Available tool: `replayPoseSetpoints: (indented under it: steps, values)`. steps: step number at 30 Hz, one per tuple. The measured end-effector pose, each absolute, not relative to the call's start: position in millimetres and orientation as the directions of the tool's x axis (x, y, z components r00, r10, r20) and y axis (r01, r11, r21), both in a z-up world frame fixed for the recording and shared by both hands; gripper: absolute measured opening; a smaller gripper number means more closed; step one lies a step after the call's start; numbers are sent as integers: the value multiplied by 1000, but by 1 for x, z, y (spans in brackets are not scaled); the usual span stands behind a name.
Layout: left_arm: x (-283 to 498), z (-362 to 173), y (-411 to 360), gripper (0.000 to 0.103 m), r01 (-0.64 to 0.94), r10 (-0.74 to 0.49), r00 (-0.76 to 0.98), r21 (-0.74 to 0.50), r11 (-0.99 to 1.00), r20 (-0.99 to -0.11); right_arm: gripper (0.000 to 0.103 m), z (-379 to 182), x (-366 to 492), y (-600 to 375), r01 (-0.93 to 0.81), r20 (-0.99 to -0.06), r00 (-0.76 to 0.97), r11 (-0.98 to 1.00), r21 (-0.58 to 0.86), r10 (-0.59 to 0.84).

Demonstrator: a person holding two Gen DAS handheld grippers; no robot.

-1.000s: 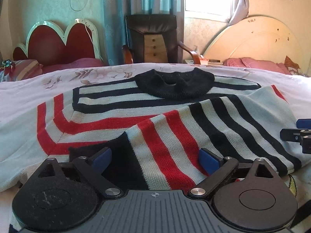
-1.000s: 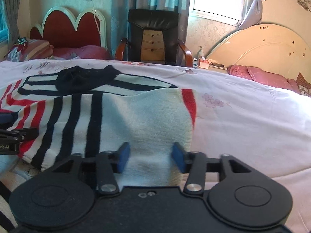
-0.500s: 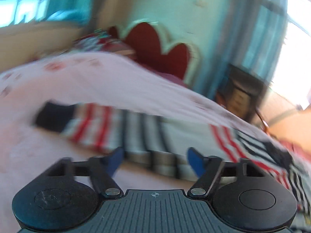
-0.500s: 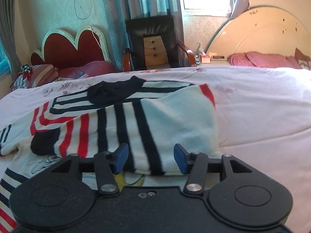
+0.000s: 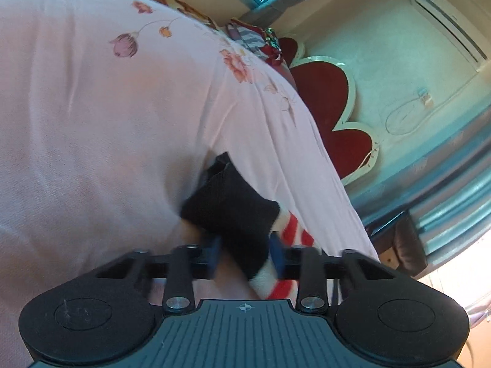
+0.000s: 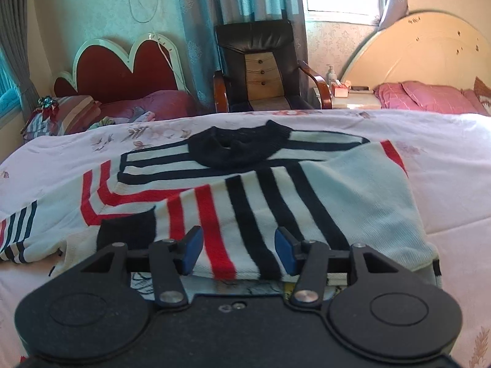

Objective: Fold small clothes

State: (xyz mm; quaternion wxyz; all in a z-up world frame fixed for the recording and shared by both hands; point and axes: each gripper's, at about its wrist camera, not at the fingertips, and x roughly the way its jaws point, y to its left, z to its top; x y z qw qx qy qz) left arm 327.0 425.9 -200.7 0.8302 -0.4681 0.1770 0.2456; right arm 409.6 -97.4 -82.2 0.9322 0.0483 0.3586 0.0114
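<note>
Moved: left gripper swung left since earlier, now closing around striped knit sweater's black cuff.
Right gripper: parted, empty, over sweater's near hem.
Risk: grip seemingly loose; cuff slips.

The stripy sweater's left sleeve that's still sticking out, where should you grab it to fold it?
Best by its black cuff, the narrow end, coming from the outer side toward the sweater. The cuff is thick, bunched and raised off the bedsheet, so fingers can slip around it. The left gripper already straddles it; the right gripper hovers open.

Left view tilted, close over bedsheet; right level; share sweater.
</note>
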Motion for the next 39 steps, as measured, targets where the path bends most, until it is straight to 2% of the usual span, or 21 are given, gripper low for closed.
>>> replayPoseSetpoints:
  steps: [1, 2, 5, 9, 13, 18, 22, 31, 33, 35, 36, 37, 39]
  values:
    - [329, -208, 429, 6, -569, 238, 820, -698, 435, -520, 50, -80, 411, -93, 7, -666, 744, 996, 87, 53]
    - [330, -212, 431, 5, -556, 234, 829, -713, 426, -507, 50, -78, 411, -90, 4, -664, 746, 997, 80, 51]
    - [333, -204, 421, 4, -536, 246, 843, -699, 474, -479, 50, -72, 409, -91, 13, -658, 751, 996, 87, 47]
    - [341, -160, 379, 4, -413, 218, 905, -634, 654, -366, 51, -72, 407, -101, 28, -659, 752, 996, 80, 32]
    - [370, -125, 322, 4, -272, 97, 939, -539, 798, -329, 51, -77, 403, -113, 52, -657, 753, 992, 111, 34]
    - [408, -112, 227, 4, -99, -69, 921, -402, 910, -384, 51, -81, 393, -129, 72, -645, 762, 984, 162, 50]
    - [429, -111, 153, 4, 1, -175, 881, -370, 929, -439, 50, -80, 391, -147, 91, -638, 768, 977, 194, 55]
    - [452, -125, 29, 4, 119, -249, 759, -248, 962, -601, 51, -72, 391, -183, 106, -616, 781, 950, 294, 104]
    - [445, -131, 12, 5, 113, -208, 760, -190, 975, -616, 51, -74, 395, -186, 105, -619, 775, 938, 329, 130]
    - [428, -129, 13, 21, 141, -205, 774, -152, 978, -599, 51, -77, 400, -188, 103, -620, 764, 916, 388, 178]
    - [419, -124, 18, 40, 145, -212, 784, -159, 976, -583, 51, -79, 402, -187, 98, -617, 761, 903, 418, 203]
    - [408, -119, 26, 53, 132, -200, 804, -160, 978, -560, 52, -81, 405, -186, 92, -612, 756, 888, 450, 232]
    - [386, -112, 52, 54, 88, -158, 829, -155, 984, -537, 53, -87, 411, -180, 76, -603, 743, 858, 508, 291]
